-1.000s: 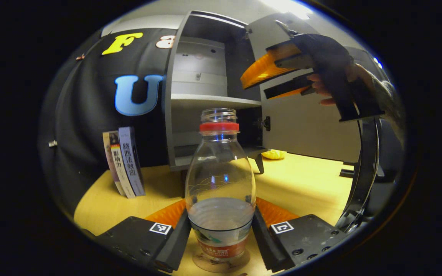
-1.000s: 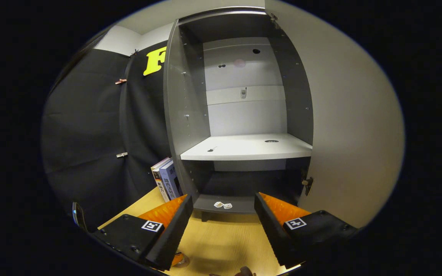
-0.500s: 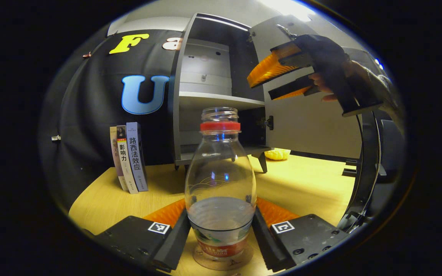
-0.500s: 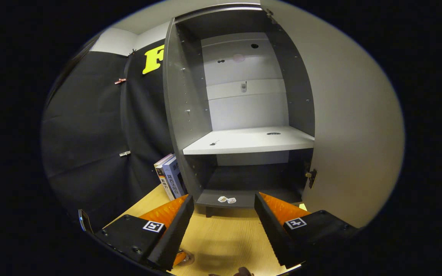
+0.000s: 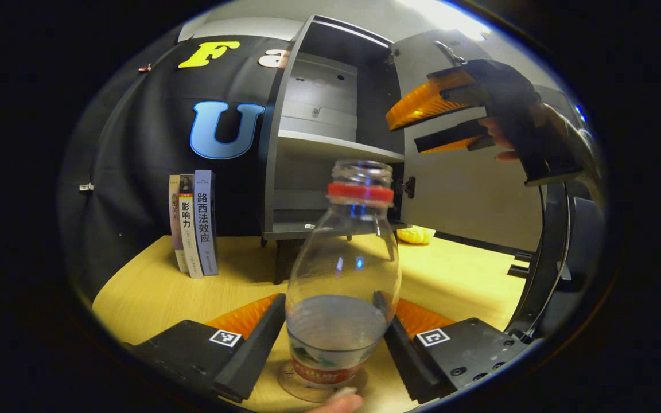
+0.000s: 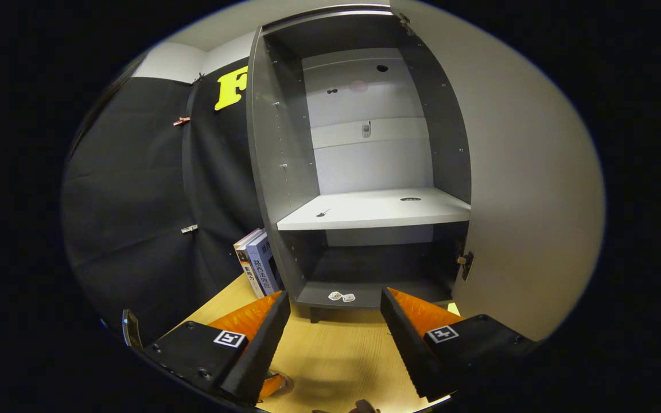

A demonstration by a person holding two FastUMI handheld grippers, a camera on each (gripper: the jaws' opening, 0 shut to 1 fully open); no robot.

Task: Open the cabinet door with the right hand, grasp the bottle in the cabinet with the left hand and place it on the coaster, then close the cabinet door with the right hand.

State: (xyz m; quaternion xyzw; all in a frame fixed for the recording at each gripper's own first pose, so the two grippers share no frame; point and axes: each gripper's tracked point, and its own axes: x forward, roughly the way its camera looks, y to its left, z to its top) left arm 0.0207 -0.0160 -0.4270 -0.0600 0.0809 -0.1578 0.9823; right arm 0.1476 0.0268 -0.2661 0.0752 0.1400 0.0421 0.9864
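The wooden surface (image 5: 152, 292) carries the grey cabinet (image 6: 284, 172), its door (image 6: 525, 189) swung wide. Three books (image 5: 194, 223) stand left of it. On the coaster (image 5: 302, 387) stands the bottle (image 5: 342, 287), tilted, between the left hand-held gripper (image 5: 330, 338)'s parted fingers. The right hand-held gripper (image 6: 335, 338) hangs open before the door, holding nothing.
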